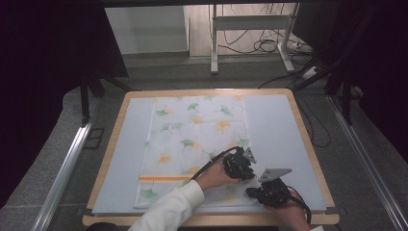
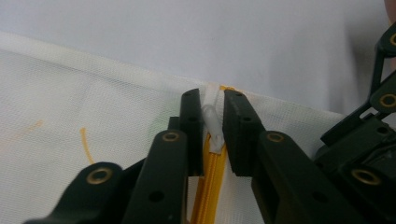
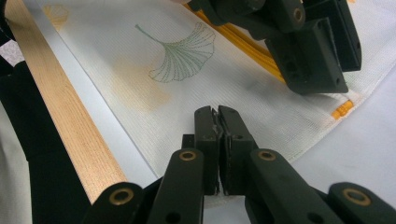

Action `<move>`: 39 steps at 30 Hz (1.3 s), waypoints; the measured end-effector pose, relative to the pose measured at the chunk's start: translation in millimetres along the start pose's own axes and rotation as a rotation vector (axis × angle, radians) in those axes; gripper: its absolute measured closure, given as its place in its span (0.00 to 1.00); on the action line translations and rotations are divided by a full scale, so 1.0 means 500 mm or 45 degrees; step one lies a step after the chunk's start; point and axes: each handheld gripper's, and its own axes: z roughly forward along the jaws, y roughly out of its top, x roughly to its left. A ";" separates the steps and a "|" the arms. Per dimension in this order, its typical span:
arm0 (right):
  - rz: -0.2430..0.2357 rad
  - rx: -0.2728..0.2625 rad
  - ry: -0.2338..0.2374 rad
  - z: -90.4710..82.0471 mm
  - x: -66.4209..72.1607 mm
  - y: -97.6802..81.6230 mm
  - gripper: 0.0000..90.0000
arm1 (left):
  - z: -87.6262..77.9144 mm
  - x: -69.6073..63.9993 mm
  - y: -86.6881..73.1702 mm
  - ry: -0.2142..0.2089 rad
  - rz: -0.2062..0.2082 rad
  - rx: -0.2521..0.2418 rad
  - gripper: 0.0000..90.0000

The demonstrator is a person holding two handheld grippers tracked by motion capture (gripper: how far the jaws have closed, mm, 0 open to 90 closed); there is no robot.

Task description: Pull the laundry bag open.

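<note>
Left gripper [image 2: 213, 122] jaws nearly closed around white zipper pull [image 2: 211, 119]; right gripper [image 3: 218, 122] jaws pinched on mesh pouch [image 3: 140, 70] edge at lower centre. Advice: pull straight along orange zipper [image 2: 210, 186], pouch kept taut.

A lab: curtained test table [image 1: 308, 144], loose floor cables [image 1: 260, 45], metal frame [image 1: 215, 38].

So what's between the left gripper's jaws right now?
In the left gripper view, the left gripper has the white zipper pull of the mesh bag between its jaws, at the orange zipper's end.
</note>
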 end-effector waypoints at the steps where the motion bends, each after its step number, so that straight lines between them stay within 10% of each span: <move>1: -0.002 0.000 -0.001 0.000 0.000 0.000 0.95 | -0.001 -0.001 0.000 0.006 0.009 0.003 0.90; 10: -0.002 -0.001 0.002 0.000 0.000 0.000 0.96 | -0.006 -0.022 -0.007 0.103 0.049 -0.035 0.93; 23: -0.006 -0.004 0.002 0.000 -0.003 0.000 0.96 | -0.011 -0.020 -0.015 0.074 0.017 -0.040 0.94; 39: 0.146 -0.038 -0.179 0.001 -0.035 0.011 0.99 | -0.009 -0.020 -0.013 0.080 0.039 -0.026 0.94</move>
